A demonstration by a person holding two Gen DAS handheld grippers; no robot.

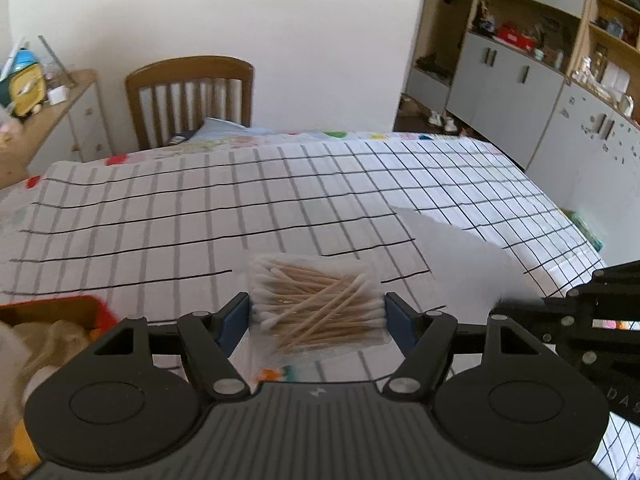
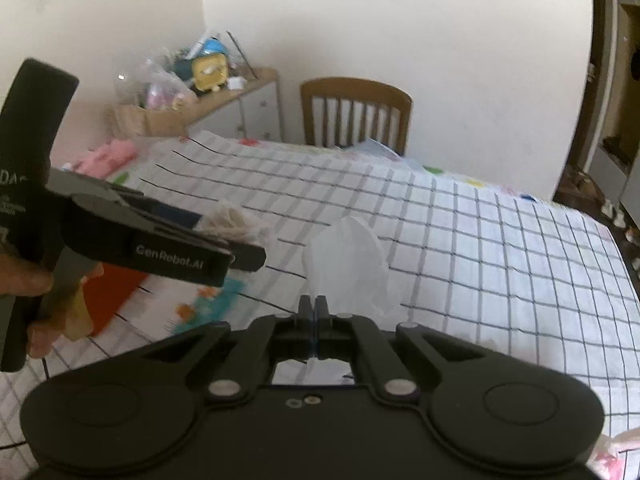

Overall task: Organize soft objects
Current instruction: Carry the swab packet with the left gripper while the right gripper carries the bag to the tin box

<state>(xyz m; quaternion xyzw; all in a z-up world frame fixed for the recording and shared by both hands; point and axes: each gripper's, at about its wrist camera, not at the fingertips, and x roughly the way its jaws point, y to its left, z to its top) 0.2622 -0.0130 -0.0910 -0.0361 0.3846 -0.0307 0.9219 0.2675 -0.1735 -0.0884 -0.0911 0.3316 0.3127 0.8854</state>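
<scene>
Holding a clear plastic pack of cotton swabs (image 1: 316, 306), the left gripper (image 1: 317, 316) has its blue-padded fingers (image 1: 234, 320) set wide, one against each side of the pack. Swabs are wooden-stemmed with white tips, jumbled at crossing angles inside the see-through packet. The pack sits squarely between the two pads, its far half sticking out past the fingertips, above the checked tablecloth (image 1: 200, 208) on the desk. From the right wrist view the same pack (image 2: 234, 222) shows as a pale blurred bundle at the tip of the left gripper (image 2: 224, 236), raised off the cloth.

Right gripper (image 2: 315, 306) has its fingers (image 2: 305, 312) pressed fully together, pinching a white tissue (image 2: 348, 256). Tissue is thin, soft, crumpled and a bit translucent; it rises from the pinch and fans out forward and to the right of the fingertips, its lower edge near the cloth. In the left wrist view the tissue (image 1: 452, 256) appears as a blurred white sheet stretching from the right gripper (image 1: 500, 308) toward the desk middle.

A red box (image 1: 60, 312) with pale soft stuff inside sits at the near left of the desk, just left of the left gripper. A wooden chair (image 1: 192, 96) stands at the far side of the desk.
</scene>
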